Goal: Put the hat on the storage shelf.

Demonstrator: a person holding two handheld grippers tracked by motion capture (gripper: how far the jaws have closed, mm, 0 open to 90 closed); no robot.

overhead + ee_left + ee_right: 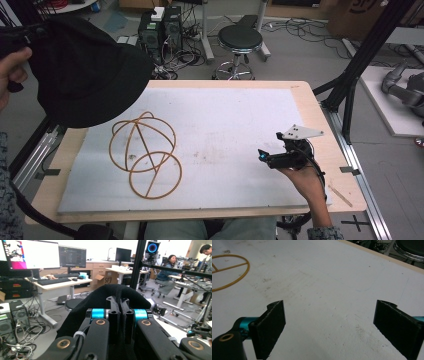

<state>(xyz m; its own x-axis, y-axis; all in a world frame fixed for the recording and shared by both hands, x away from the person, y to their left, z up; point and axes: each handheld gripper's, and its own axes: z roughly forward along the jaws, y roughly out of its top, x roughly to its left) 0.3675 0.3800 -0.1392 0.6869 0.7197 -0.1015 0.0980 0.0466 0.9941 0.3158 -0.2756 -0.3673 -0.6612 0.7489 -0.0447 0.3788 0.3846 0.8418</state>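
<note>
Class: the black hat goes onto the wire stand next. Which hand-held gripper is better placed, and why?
Left. The left hand-held gripper already clamps the black hat above the wire stand; the right hand-held gripper sits open, apart.

A grey floor strewn with cables (175,55) holds a black stool (240,40), computer towers (160,27) and desks (57,282) with monitors (72,256).

The letters "SFJ" stand on a cardboard box (107,278) under the desk; the monitor screens' text is too small to read.
</note>
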